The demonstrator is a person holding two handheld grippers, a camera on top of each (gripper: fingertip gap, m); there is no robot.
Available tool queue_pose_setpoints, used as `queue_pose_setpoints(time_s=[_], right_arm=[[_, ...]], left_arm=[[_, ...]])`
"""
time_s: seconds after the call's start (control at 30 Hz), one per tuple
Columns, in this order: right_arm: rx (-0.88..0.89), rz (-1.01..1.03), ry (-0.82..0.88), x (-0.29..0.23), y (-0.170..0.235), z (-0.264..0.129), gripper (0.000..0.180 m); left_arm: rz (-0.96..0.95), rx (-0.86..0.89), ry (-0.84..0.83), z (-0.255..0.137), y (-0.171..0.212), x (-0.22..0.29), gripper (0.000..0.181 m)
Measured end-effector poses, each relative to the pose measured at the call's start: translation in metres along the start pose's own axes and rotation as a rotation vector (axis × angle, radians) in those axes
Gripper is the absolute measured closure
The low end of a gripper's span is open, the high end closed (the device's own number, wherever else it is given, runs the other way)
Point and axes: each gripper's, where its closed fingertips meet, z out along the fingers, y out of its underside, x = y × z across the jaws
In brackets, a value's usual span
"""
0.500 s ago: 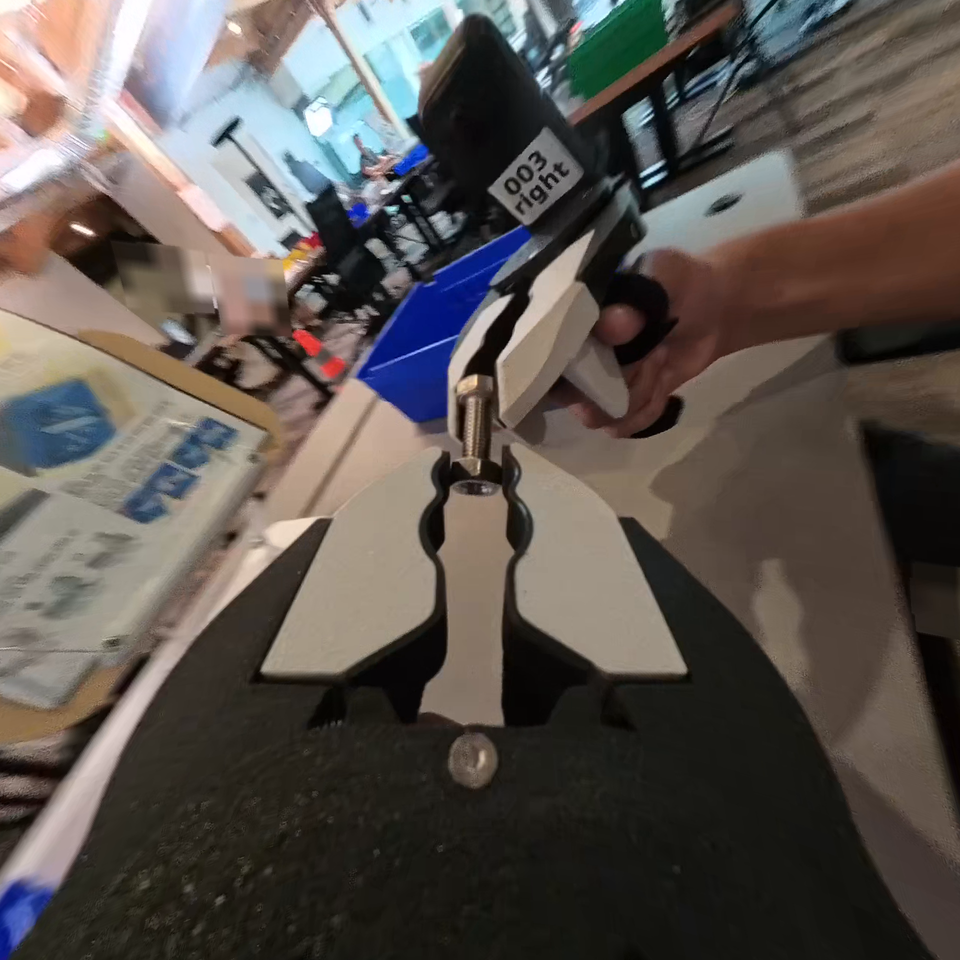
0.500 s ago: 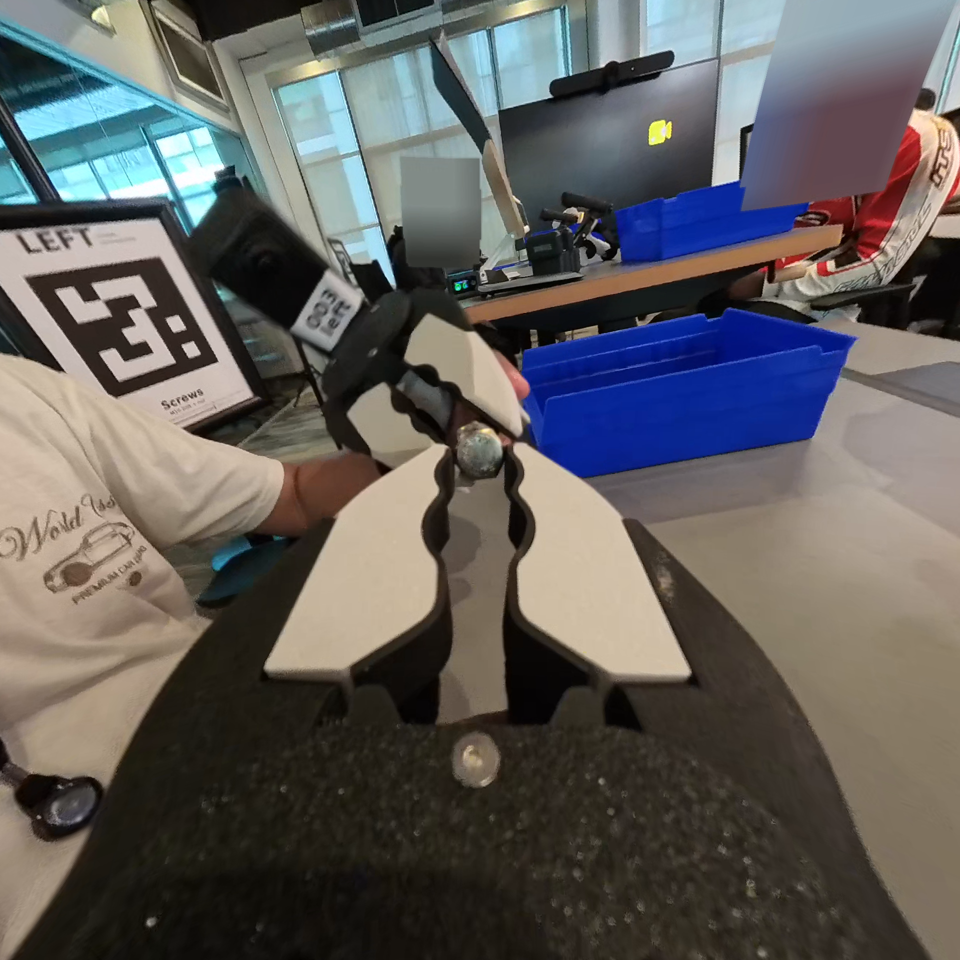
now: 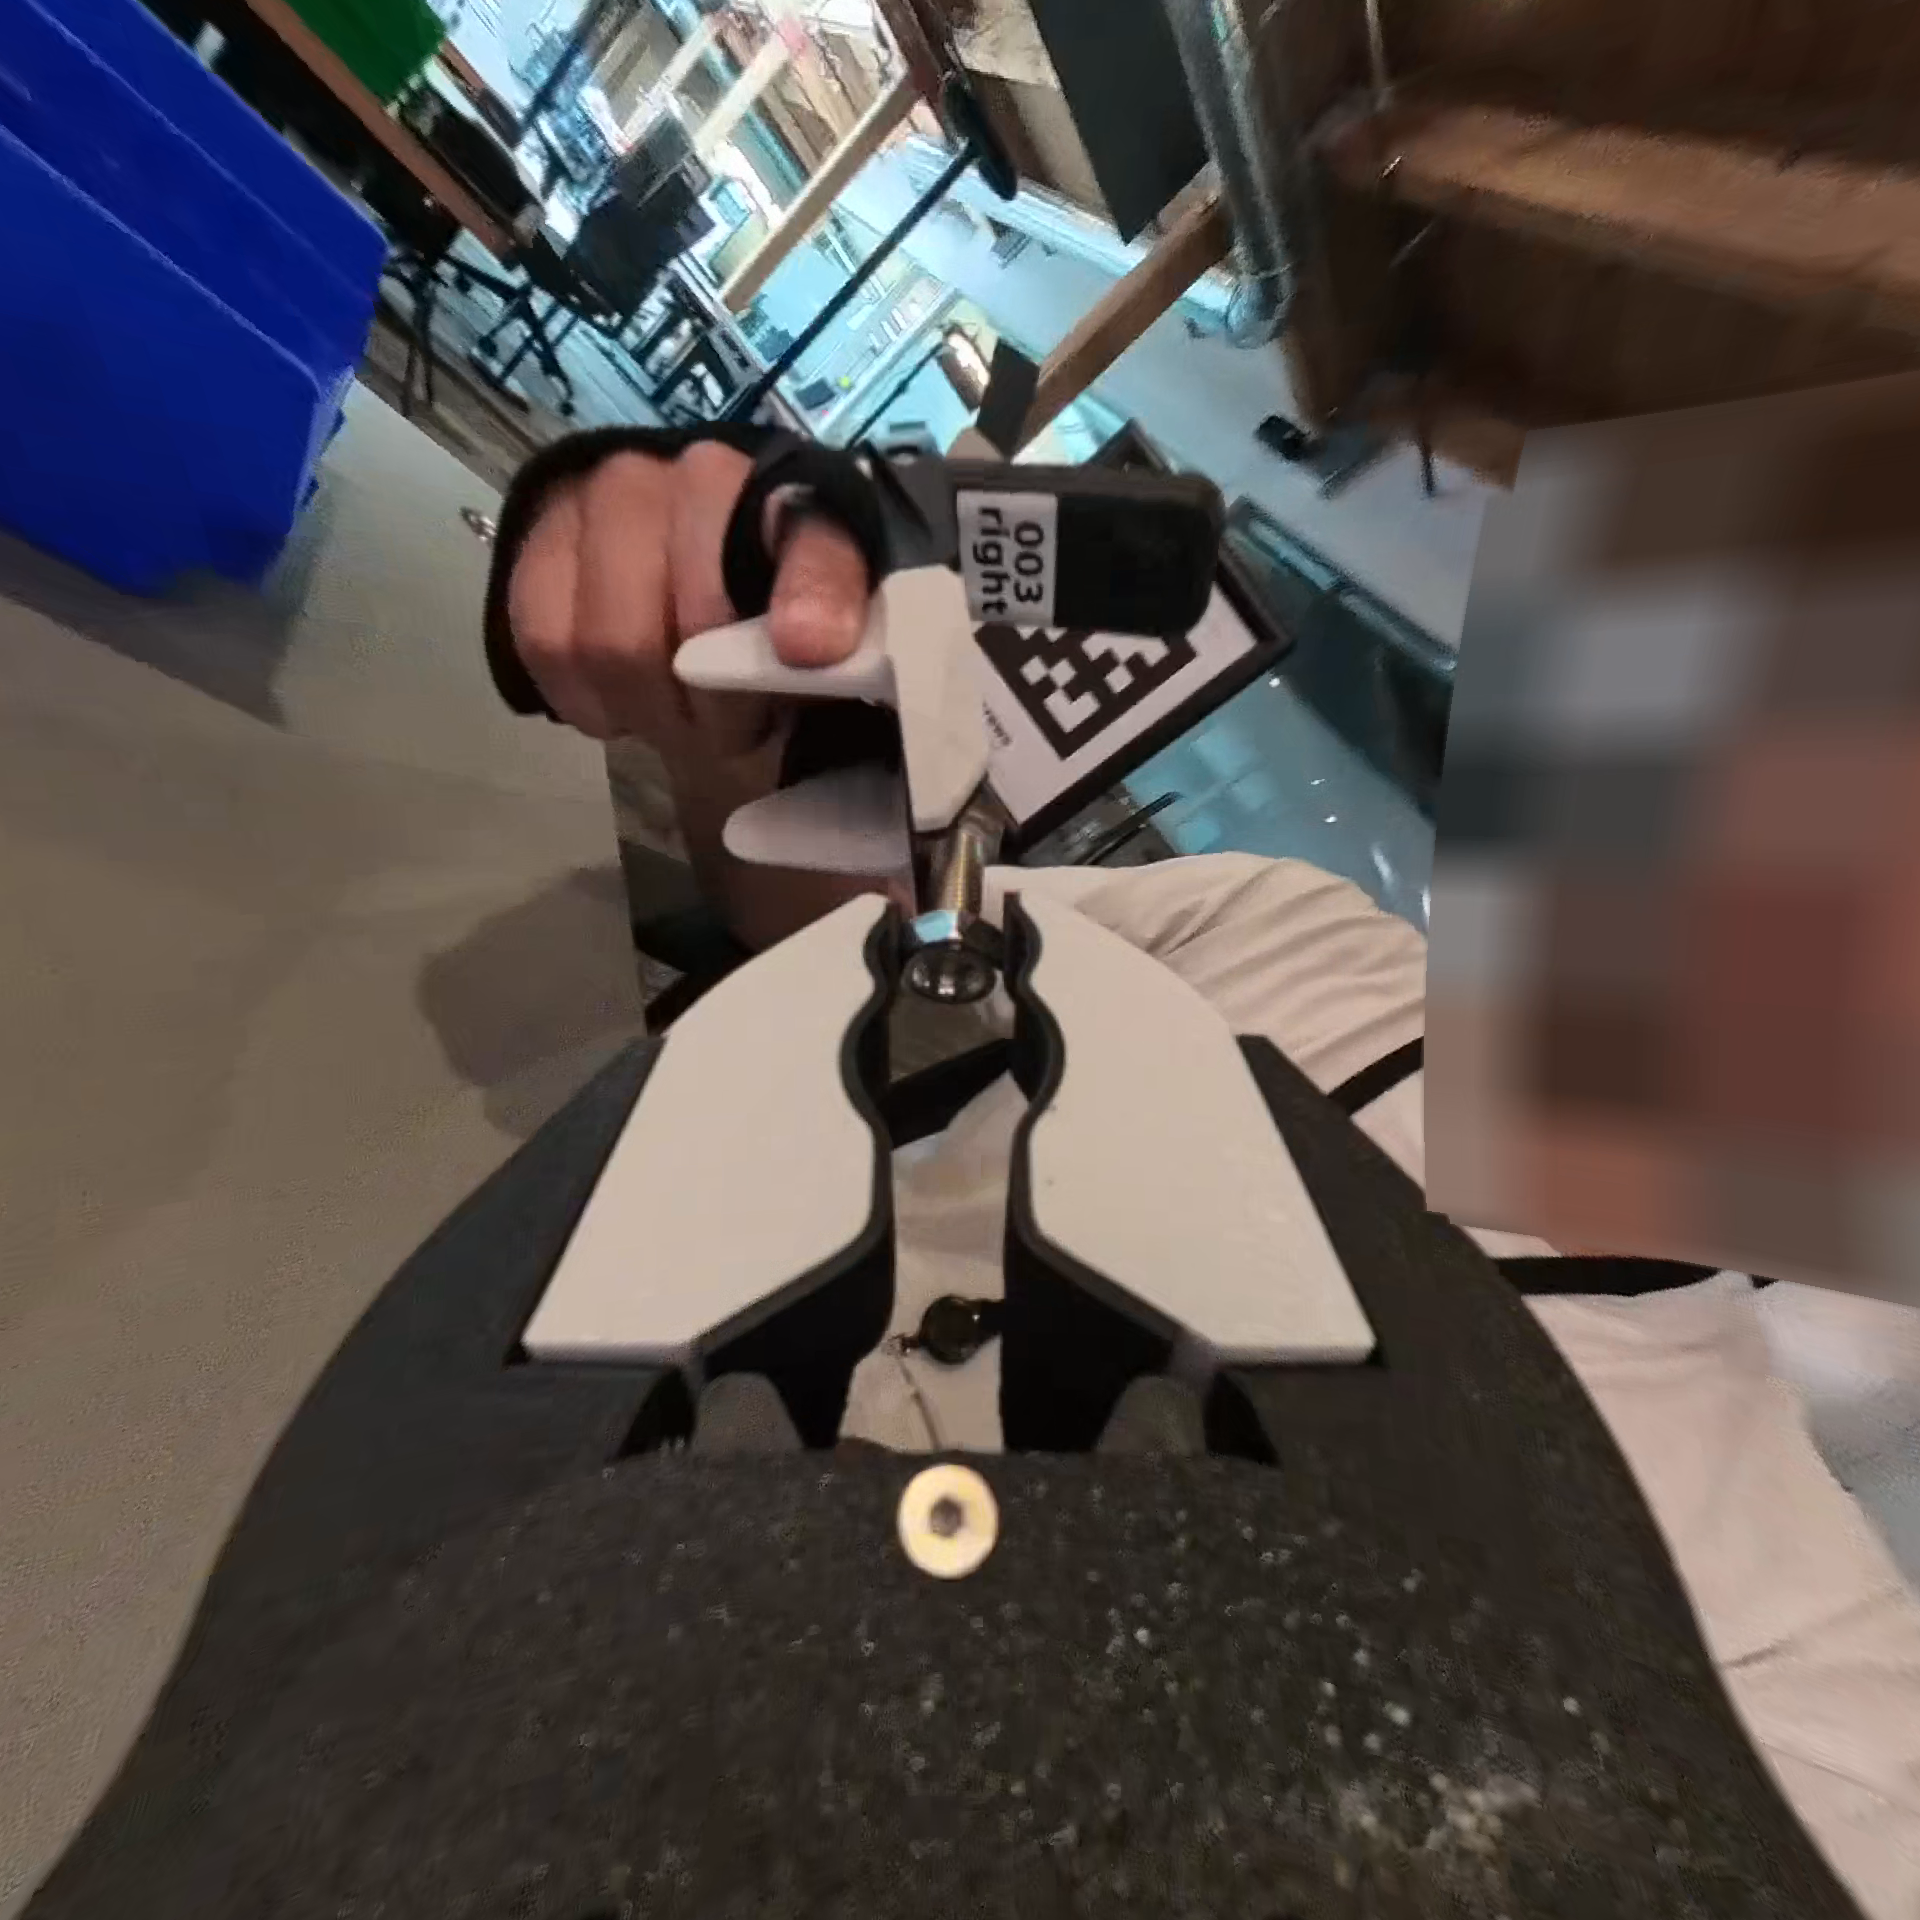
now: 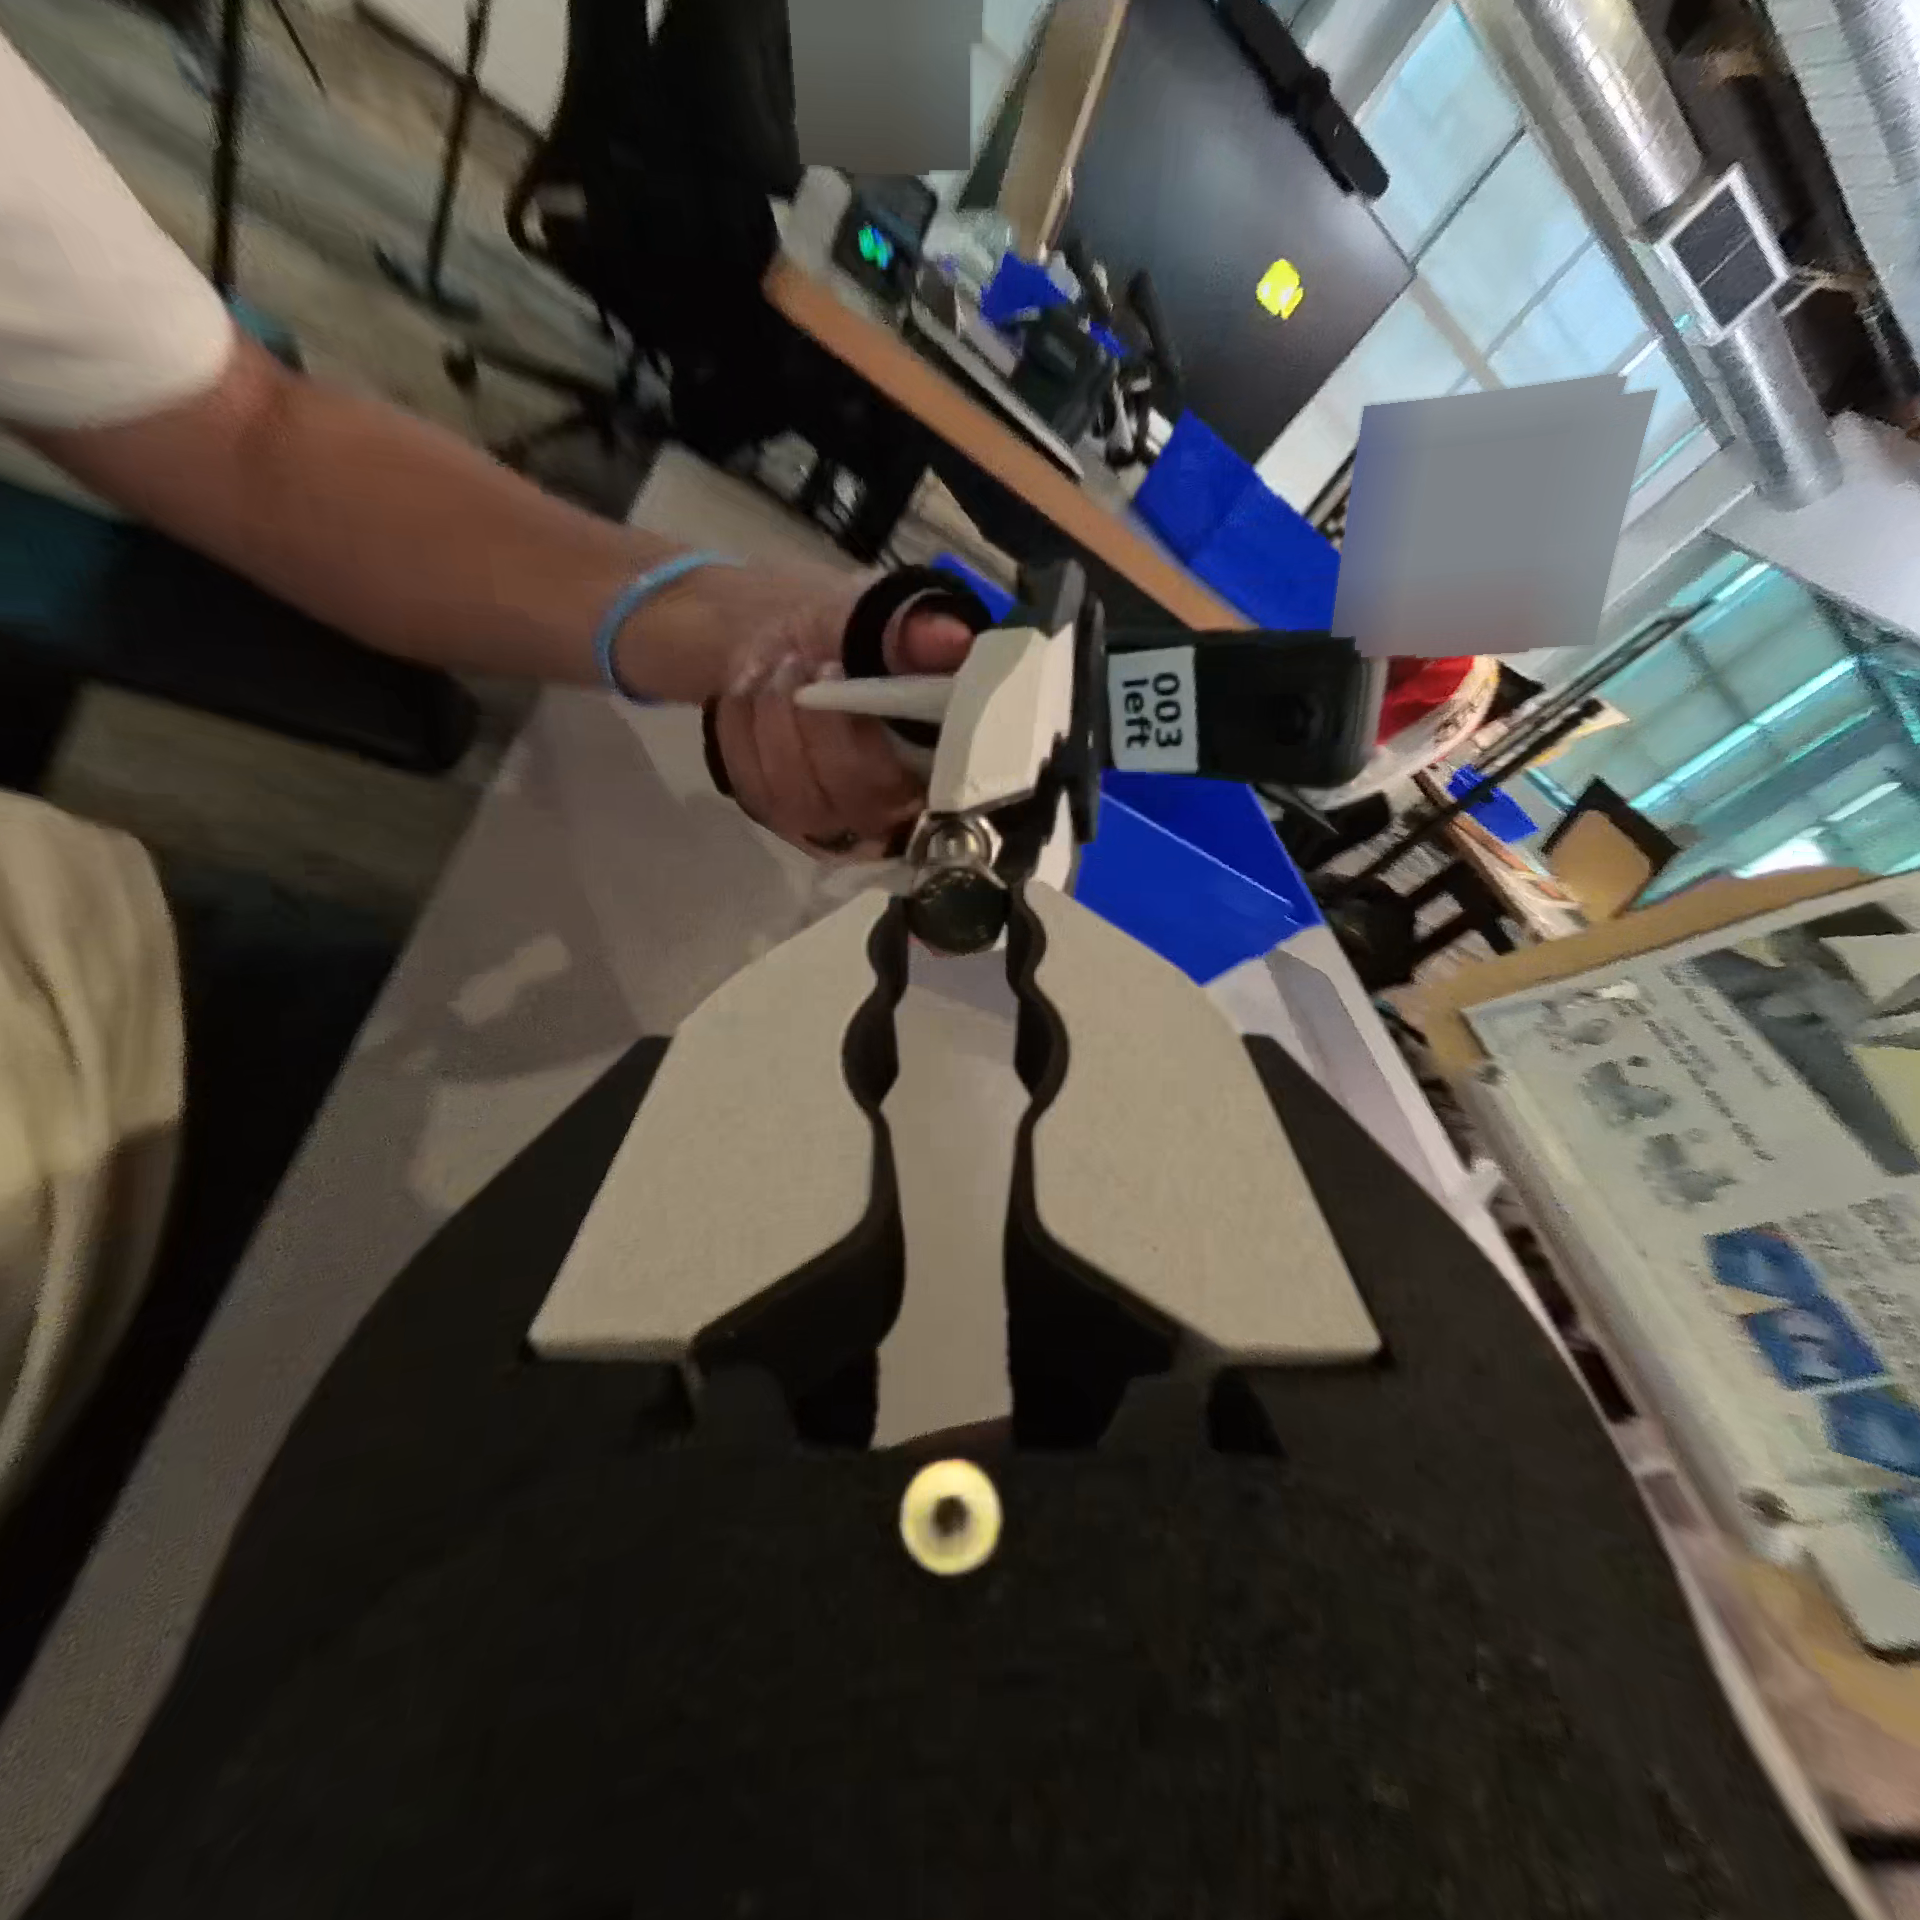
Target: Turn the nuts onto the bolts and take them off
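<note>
1. One nut [image 3: 943, 971] sits pinched at the tips of my left tongs [image 3: 948, 961], mid-air above the tabletop [image 3: 260, 935].
2. The bolt [image 3: 954, 873] runs straight away from them, shank meeting the nut.
3. My right tongs [image 4: 954, 920] clamp its head, facing the left ones.

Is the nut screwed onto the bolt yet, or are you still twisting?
Started: the nut sits on the bolt tip. In hand: the left gripper pinches the nut, the right gripper pinches the bolt head. Left: more turning, then unscrewing. How far it is threaded, I cannot tell.
</note>
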Motion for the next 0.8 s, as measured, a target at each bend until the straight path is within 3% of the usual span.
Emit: queue_pose_setpoints(time_s=[0.13, 0.17, 0.3, 0.43, 0.5, 0.63, 0.73, 0.8], right_arm=[[0.000, 0.049, 0.005, 0.004, 0.002, -0.001, 0.162], [0.019, 0.085, 0.012, 0.008, 0.003, -0.002, 0.162], [0.089, 0.274, 0.003, 0.020, 0.006, -0.007, 0.162], [0.159, 0.474, -0.051, 0.025, 0.007, -0.008, 0.162], [0.167, 0.527, -0.076, 0.024, 0.008, -0.005, 0.162], [0.110, 0.556, -0.097, 0.018, 0.017, 0.002, 0.162], [0.103, 0.556, -0.091, 0.018, 0.018, 0.004, 0.162], [0.098, 0.544, -0.092, 0.017, 0.018, 0.004, 0.162]], left_arm=[[0.052, 0.029, -0.014, 0.000, -0.004, -0.003, 0.159], [0.092, 0.039, -0.038, 0.000, -0.006, -0.003, 0.138], [0.413, 0.041, -0.312, -0.005, -0.013, -0.011, 0.113], [0.933, -0.060, -0.807, -0.018, -0.020, -0.036, 0.123], [1.118, -0.153, -0.953, -0.019, -0.016, -0.043, 0.126], [1.351, -0.145, -1.054, -0.012, -0.020, -0.037, 0.144], [1.386, -0.129, -1.074, -0.012, -0.022, -0.032, 0.164], [1.371, -0.149, -1.072, -0.012, -0.020, -0.034, 0.165]])
